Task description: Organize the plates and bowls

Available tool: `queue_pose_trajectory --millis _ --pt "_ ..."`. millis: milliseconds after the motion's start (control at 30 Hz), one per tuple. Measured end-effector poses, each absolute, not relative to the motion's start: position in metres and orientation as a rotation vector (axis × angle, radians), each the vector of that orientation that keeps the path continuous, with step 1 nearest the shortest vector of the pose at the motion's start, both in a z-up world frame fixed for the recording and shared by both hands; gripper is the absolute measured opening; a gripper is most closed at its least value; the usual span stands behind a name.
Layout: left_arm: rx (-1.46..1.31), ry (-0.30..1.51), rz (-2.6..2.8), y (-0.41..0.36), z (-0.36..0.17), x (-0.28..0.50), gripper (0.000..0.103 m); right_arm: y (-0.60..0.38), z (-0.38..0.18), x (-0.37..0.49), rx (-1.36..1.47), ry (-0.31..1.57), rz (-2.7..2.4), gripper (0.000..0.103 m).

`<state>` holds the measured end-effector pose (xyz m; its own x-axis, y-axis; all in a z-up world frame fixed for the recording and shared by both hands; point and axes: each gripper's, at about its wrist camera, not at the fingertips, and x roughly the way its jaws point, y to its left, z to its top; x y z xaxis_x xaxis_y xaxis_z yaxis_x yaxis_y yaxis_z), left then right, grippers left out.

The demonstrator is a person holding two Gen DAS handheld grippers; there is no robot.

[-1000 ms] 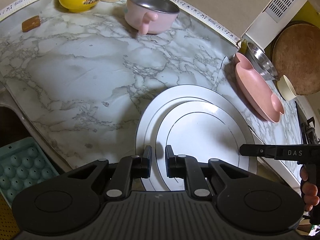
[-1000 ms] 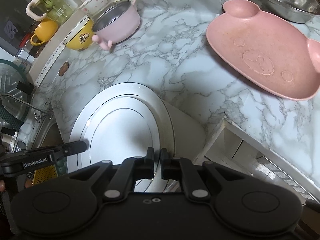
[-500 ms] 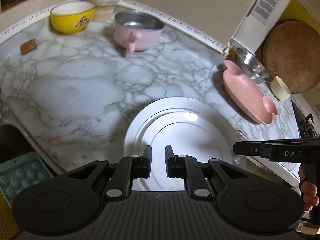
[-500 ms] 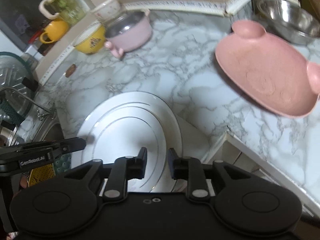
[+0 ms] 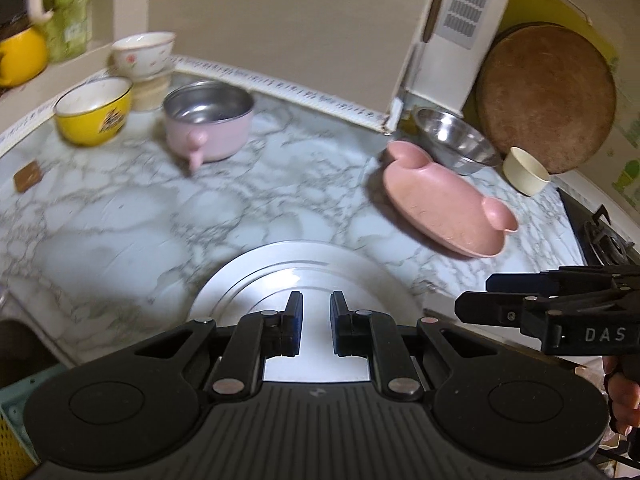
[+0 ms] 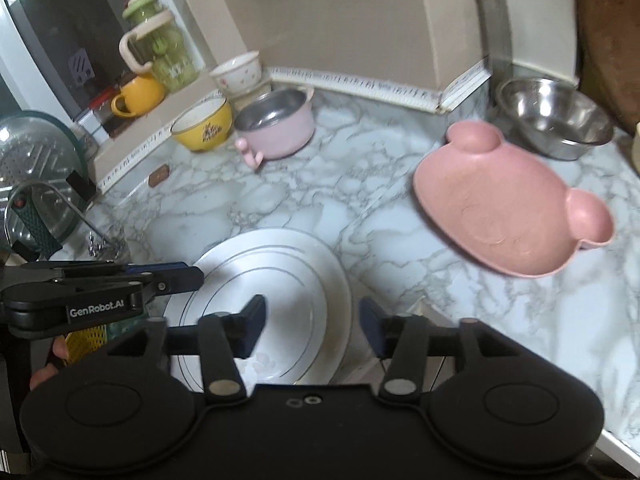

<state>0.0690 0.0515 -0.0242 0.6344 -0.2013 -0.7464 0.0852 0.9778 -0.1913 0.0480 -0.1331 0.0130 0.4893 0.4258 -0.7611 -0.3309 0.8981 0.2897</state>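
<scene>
White stacked plates (image 5: 304, 276) (image 6: 276, 280) lie at the counter's near edge. My left gripper (image 5: 316, 312) hovers over their near rim, jaws slightly apart, holding nothing. My right gripper (image 6: 312, 320) is open wide above the plates' right rim, empty. A pink bear-shaped plate (image 5: 444, 212) (image 6: 508, 208) lies to the right. A pink metal-lined bowl (image 5: 208, 124) (image 6: 276, 124), a yellow bowl (image 5: 94, 110) (image 6: 204, 124) and a white flowered bowl (image 5: 144, 54) (image 6: 236, 72) stand at the back left. A steel bowl (image 5: 456, 144) (image 6: 552, 116) sits at the back right.
A marble counter (image 5: 120, 208) carries everything. A small cream cup (image 5: 526, 176) and a round brown board (image 5: 548, 96) stand at the right, with a stove edge (image 5: 600, 236). A green jug (image 6: 160, 48), a yellow mug (image 6: 136, 96) and a sink (image 6: 48, 208) lie left.
Both grippers have pulled back and risen from the plates. The right gripper has opened from nearly shut to wide. The smaller plate now sits centred on the larger one.
</scene>
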Motion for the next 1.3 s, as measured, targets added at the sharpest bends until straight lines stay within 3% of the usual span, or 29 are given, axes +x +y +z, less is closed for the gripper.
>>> queue_pose_trajectory --millis 367,500,633,667,733,900,1300 --pt "-0.052 0.819 -0.258 0.003 -0.009 0.089 0.014 -0.173 0.028 0.04 0.157 0.859 0.361 0.082" --pt "-0.044 0.806 -0.294 -0.014 -0.006 0.102 0.019 -0.188 0.03 0.042 0.162 0.844 0.323 0.084" --pt "-0.03 0.753 -0.314 -0.03 -0.001 0.113 0.069 -0.202 0.031 0.045 0.169 0.829 0.282 0.086" --pt "-0.022 0.732 -0.315 -0.033 0.001 0.115 0.073 -0.206 0.031 0.047 0.174 0.828 0.274 0.087" --pt "-0.001 0.72 -0.335 -0.041 0.004 0.122 0.074 -0.214 0.03 0.05 0.185 0.822 0.252 0.094" --pt "0.054 0.736 -0.37 -0.061 0.002 0.154 0.076 -0.233 0.027 0.06 0.201 0.807 0.179 0.099" --pt "0.157 0.835 -0.386 -0.088 -0.034 0.249 0.076 -0.266 -0.007 0.097 0.262 0.908 -0.035 0.1"
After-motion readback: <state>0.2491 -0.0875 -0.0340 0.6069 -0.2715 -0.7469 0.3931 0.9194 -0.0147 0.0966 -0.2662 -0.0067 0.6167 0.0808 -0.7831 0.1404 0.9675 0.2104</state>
